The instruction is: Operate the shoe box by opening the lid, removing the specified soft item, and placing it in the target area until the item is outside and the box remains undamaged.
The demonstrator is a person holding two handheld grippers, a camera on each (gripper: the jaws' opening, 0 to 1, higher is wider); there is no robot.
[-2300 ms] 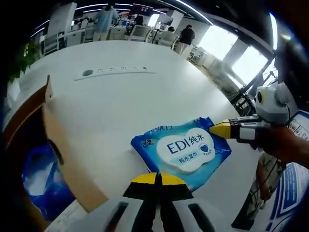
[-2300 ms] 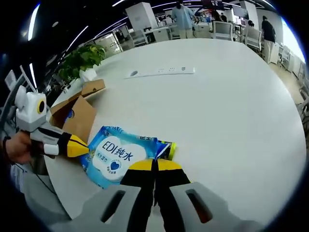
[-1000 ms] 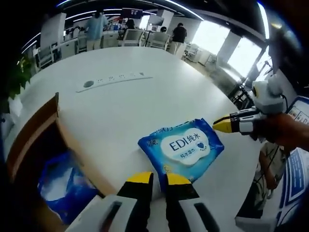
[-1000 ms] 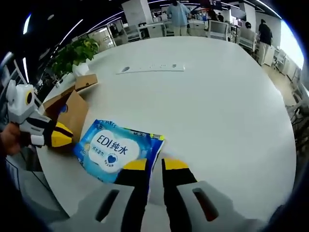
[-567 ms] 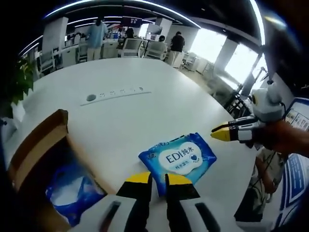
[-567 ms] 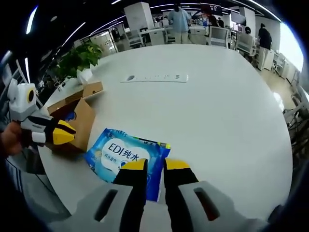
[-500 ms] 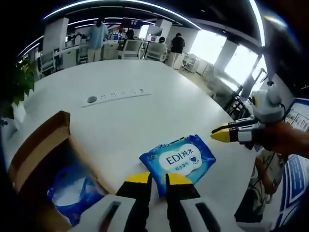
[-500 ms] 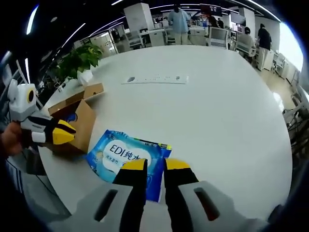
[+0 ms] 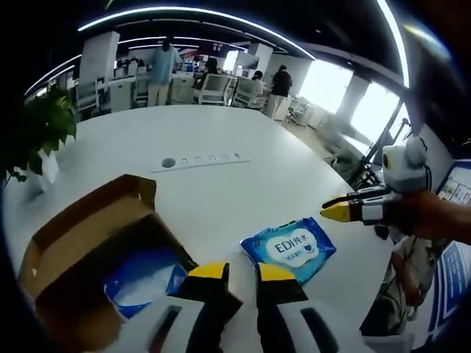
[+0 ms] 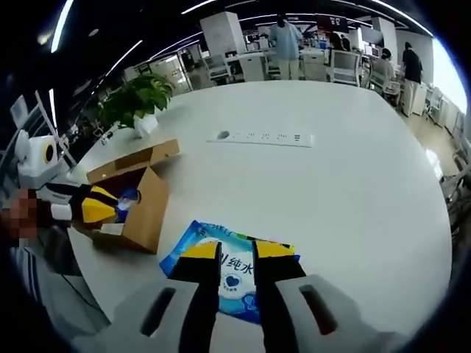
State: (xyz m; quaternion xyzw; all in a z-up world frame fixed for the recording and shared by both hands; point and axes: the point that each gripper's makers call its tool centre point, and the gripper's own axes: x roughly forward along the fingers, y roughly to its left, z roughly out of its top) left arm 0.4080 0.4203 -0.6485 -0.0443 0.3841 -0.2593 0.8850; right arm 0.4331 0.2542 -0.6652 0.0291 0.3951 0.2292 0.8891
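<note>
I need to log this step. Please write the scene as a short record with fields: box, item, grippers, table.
box: brown cardboard shoe box, lid open, blue packaging inside
item: blue wet-wipe pack with white label, flat on table, outside the box
left gripper: open, empty
right gripper: open, empty, above the pack
table: round white table, white power strip

- Left gripper [image 9: 233, 271]: grey body, black jaws capped with yellow fingertips [image 9: 206, 271].
- Right gripper [image 10: 237, 250]: same grey body behind black jaws, yellow fingertips [image 10: 274, 249].
</note>
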